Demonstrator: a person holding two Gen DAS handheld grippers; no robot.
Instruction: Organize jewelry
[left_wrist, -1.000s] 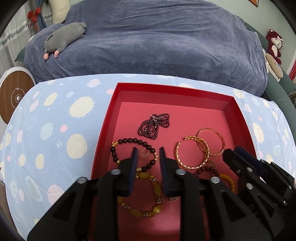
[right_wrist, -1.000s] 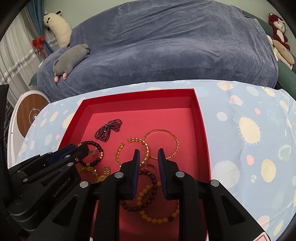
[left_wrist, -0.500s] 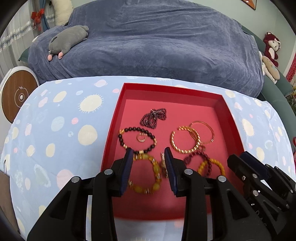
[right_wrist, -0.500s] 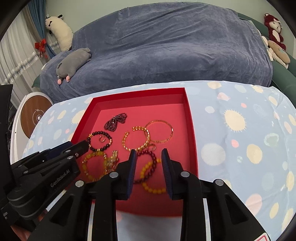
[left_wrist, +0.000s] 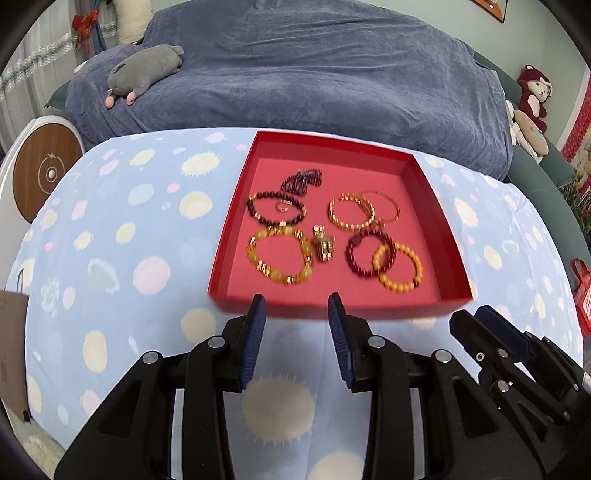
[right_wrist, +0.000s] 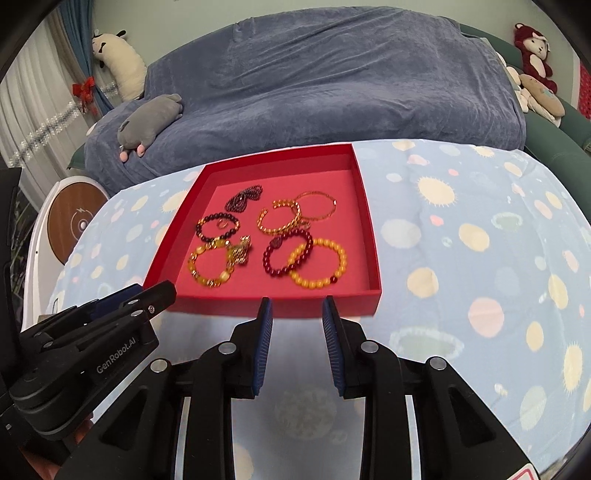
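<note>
- Reading "GenRobot.AI" in white on left gripper (right_wrist: 155, 295) body, seen from right wrist.
- Left gripper, right gripper (right_wrist: 297, 308) both hovering jaws apart, empty, before red tray (right_wrist: 258, 308) of bracelets.

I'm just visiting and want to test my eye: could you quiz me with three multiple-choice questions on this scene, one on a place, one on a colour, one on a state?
1. Where does the jewelry lie?
A. in the tray
B. on the sofa
C. on the floor

2. What colour is the tray?
A. green
B. red
C. white

3. What is between the left claw's pads?
A. a bangle
B. a ring
C. nothing

Answers:
1 A: every bracelet, like the yellow bead bracelet, sits inside the tray.
2 B: its walls and floor are red.
3 C: the left claw stands open short of the tray, holding nothing.
</note>
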